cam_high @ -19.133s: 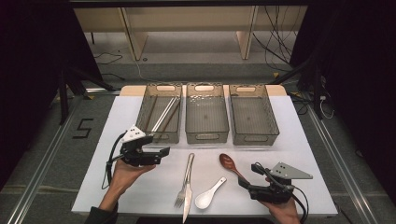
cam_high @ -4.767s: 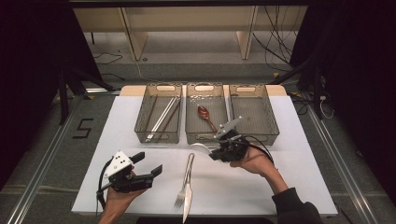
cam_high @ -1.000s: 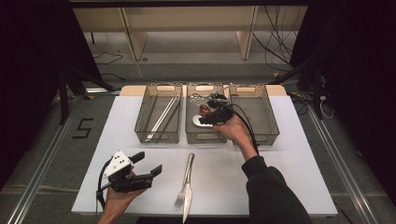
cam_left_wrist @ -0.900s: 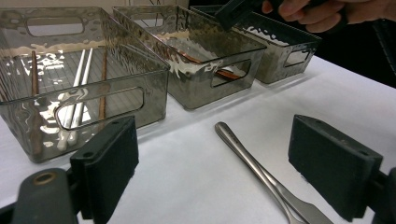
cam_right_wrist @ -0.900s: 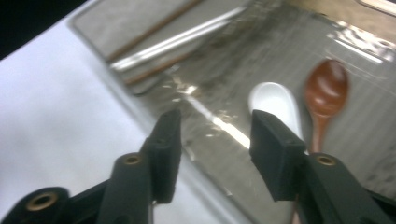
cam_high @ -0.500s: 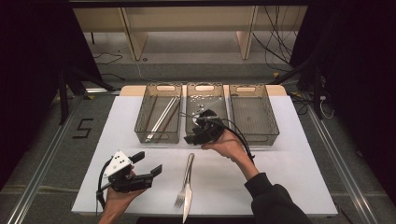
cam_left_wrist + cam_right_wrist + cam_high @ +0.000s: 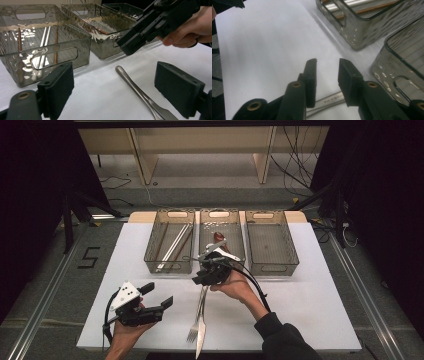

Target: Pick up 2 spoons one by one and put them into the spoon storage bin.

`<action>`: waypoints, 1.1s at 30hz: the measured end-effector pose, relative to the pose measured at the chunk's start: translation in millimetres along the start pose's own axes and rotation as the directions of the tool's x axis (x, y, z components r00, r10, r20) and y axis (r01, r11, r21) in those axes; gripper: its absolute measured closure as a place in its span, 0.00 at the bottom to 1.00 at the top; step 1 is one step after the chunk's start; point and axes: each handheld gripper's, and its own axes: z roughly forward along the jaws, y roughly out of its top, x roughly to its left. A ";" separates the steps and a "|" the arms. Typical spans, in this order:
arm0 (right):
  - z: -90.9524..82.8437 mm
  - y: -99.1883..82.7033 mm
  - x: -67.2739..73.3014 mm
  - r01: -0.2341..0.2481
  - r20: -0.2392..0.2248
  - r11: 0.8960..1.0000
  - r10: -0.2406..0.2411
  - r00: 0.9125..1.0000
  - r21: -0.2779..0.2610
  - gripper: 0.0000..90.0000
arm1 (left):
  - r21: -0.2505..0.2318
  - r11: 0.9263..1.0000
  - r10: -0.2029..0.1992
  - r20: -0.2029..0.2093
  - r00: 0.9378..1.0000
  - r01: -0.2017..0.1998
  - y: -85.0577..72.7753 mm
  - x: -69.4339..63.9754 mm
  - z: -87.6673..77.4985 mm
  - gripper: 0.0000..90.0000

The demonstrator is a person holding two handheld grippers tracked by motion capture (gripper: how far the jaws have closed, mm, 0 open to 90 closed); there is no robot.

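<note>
A steel fork [image 7: 195, 320] and a knife [image 7: 201, 340] lie side by side on the white table, handles pointing at the bins. My right gripper [image 7: 202, 277] hovers low over their handle ends. Its jaws have just been closing and stand narrowly apart. In the right gripper view [image 7: 327, 65] a steel handle [image 7: 329, 102] lies under them, untouched. My left gripper [image 7: 159, 295] rests at the front left, wide open and empty [image 7: 115, 77]. It faces a handle [image 7: 140, 90] and the right gripper [image 7: 155, 22].
Three clear bins stand in a row at the back. The left bin [image 7: 170, 266] holds chopsticks [image 7: 172, 245], the middle bin [image 7: 241, 235] holds a red spoon [image 7: 218, 238], and the right bin [image 7: 272, 266] looks empty. Dark floor surrounds the table.
My right gripper has come from over the middle bin back toward the person and down to the cutlery handles. The white spoon seen at its jaws a second ago is gone from them. The left gripper stayed put.
</note>
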 end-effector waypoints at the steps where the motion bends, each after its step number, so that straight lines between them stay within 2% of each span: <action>1: 1.8 -0.8 0.4 -0.001 -0.003 1.000 0.001 1.000 0.003 0.80 | 0.001 1.000 0.001 0.000 1.000 -0.001 0.0 0.0 -0.1 0.17; 12: 17.2 -7.3 0.7 -0.006 -0.003 0.999 0.007 1.000 0.047 1.00 | 0.001 1.000 0.003 0.001 1.000 -0.003 -0.1 0.1 -0.4 0.17; 33: 36.9 -11.8 -3.0 -0.012 0.006 0.995 0.011 1.000 0.101 1.00 | 0.003 1.000 0.006 0.003 1.000 -0.006 0.0 0.3 -0.8 0.17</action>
